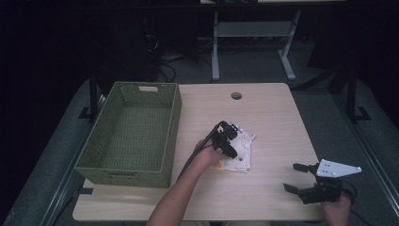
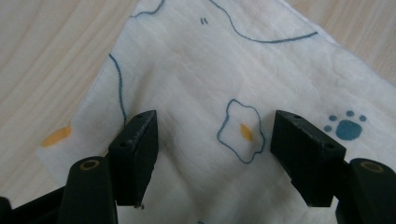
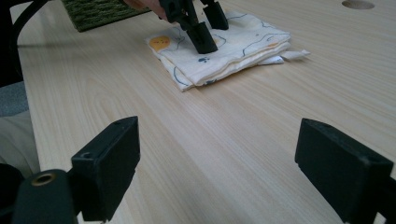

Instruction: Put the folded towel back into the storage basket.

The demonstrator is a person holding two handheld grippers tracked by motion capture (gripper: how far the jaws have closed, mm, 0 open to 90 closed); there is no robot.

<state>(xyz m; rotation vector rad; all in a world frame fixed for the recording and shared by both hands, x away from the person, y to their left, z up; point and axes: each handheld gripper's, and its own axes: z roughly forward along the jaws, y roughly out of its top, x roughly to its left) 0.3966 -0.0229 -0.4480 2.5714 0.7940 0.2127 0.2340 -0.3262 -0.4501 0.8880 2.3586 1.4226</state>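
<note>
At the far left of the high view a green woven basket point(image 1: 129, 136) stood on the light wooden surface point(image 1: 268, 117), its right wall near the person's left forearm. Just to the right of it, the left hand-held gripper point(image 1: 229, 136) was tipped down over a folded white cloth point(image 1: 241, 151) that lay flat on the surface a little right of the basket and roughly at the middle of the surface.

In the left gripper view the cloth point(image 2: 196, 84) spread under both black jaws, printed with blue outlines, a small fried-egg shape, an orange blotch and a blue paw print. The jaws stood fairly wide apart, one on each side of the egg print, poised close over the fabric; no fold was pinched between them. Whether the tips touched the cloth could not be told.

In the right gripper view the cloth point(image 3: 219, 46) showed as a stack of several folded layers, with the left hand-held gripper point(image 3: 205, 30) planted on its top.

Farther right, well apart from the cloth, the right hand-held gripper point(image 1: 297, 177) lay low near the front right corner of the surface. Its jaws were spread wide with nothing but bare wood between them.
</note>
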